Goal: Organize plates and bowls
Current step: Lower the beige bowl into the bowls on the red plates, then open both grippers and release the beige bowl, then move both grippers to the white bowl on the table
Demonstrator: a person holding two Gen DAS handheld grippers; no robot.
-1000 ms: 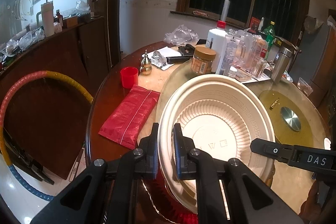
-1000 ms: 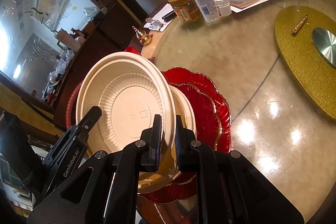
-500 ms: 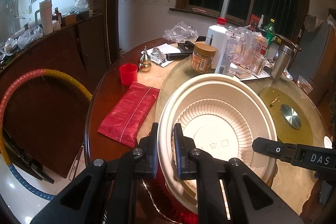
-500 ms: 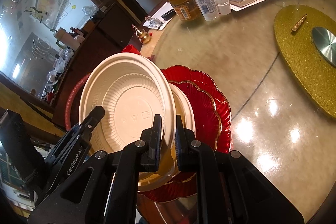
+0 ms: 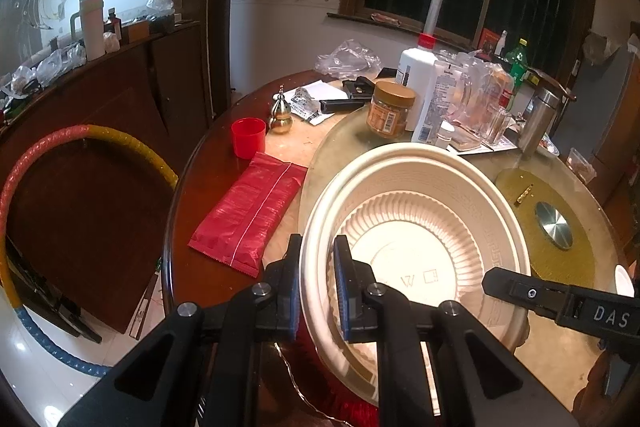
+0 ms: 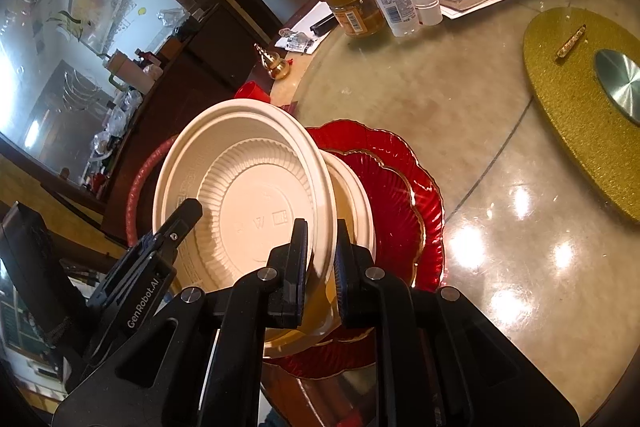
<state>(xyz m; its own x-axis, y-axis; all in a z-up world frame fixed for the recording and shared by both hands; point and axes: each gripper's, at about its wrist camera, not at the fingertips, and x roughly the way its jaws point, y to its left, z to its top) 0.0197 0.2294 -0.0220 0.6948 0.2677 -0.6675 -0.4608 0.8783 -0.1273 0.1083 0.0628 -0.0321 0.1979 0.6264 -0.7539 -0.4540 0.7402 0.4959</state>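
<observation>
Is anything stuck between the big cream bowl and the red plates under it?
Yes: a second cream bowl sits on the red scalloped plates, directly under the tilted cream ribbed bowl both grippers clamp.

bowl (image 6: 248,187) above stacked plates (image 6: 396,195), jar (image 6: 356,7) behind on table (image 6: 500,227)
</observation>
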